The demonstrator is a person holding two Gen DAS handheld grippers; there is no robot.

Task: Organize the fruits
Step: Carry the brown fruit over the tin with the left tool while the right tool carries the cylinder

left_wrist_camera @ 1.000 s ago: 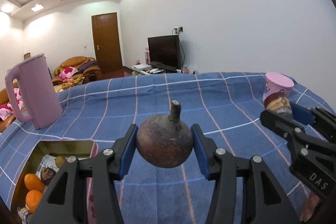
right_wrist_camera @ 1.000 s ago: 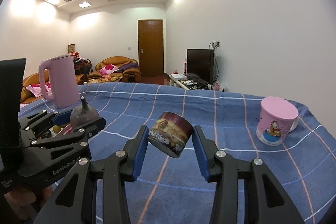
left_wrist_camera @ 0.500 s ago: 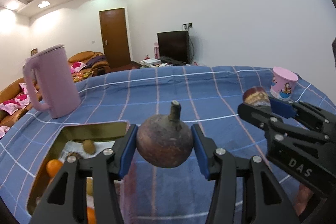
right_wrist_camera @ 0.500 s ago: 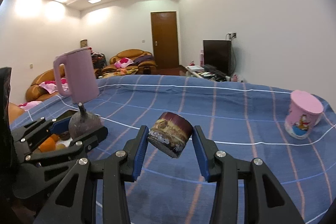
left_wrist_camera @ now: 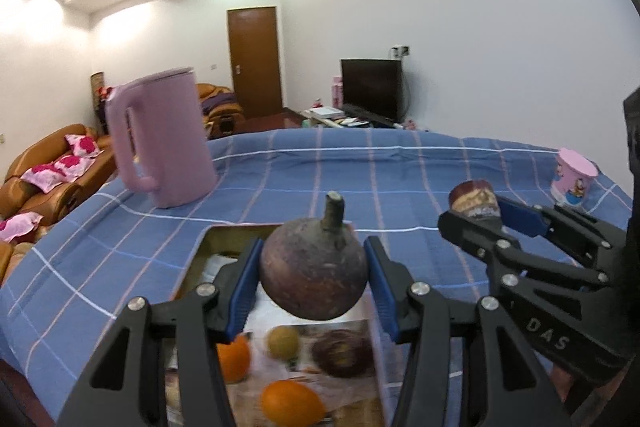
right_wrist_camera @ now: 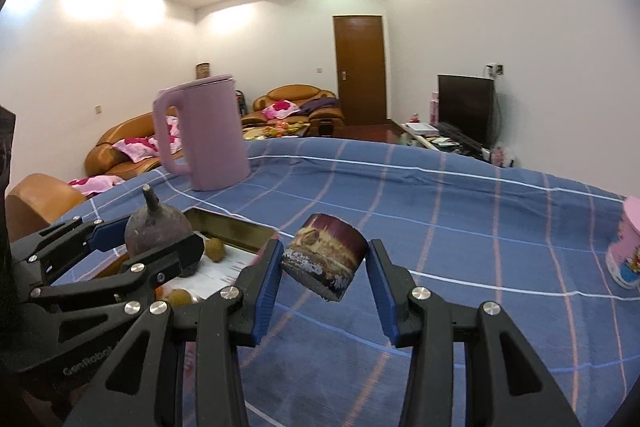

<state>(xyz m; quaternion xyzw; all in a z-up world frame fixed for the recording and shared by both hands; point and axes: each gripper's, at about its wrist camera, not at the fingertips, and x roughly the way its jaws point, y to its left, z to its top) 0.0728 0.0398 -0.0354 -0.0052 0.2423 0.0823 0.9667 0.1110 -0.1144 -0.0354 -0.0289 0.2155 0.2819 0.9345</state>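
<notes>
My left gripper (left_wrist_camera: 313, 275) is shut on a round dark mangosteen (left_wrist_camera: 314, 269) with its stem up, held in the air above a gold metal tin (left_wrist_camera: 208, 239). In the tin lie oranges (left_wrist_camera: 290, 403), a small yellow-brown fruit (left_wrist_camera: 283, 341) and a dark cut fruit piece (left_wrist_camera: 342, 353). My right gripper (right_wrist_camera: 323, 267) is shut on a dark cut fruit piece (right_wrist_camera: 323, 261) with a brown and white face, held above the blue cloth to the right of the tin (right_wrist_camera: 236, 227). Each gripper shows in the other's view: the right (left_wrist_camera: 476, 211), the left (right_wrist_camera: 160, 243).
A blue checked cloth (right_wrist_camera: 460, 227) covers the table. A tall pink jug (left_wrist_camera: 164, 139) stands behind the tin at the left. A pink printed cup (left_wrist_camera: 574, 179) stands at the far right edge. Sofas, a door and a television lie beyond the table.
Both grippers have swung left with their fruit still held. The tin has come from the lower left to right under the left gripper, and the pink cup has slid toward the right edge.
</notes>
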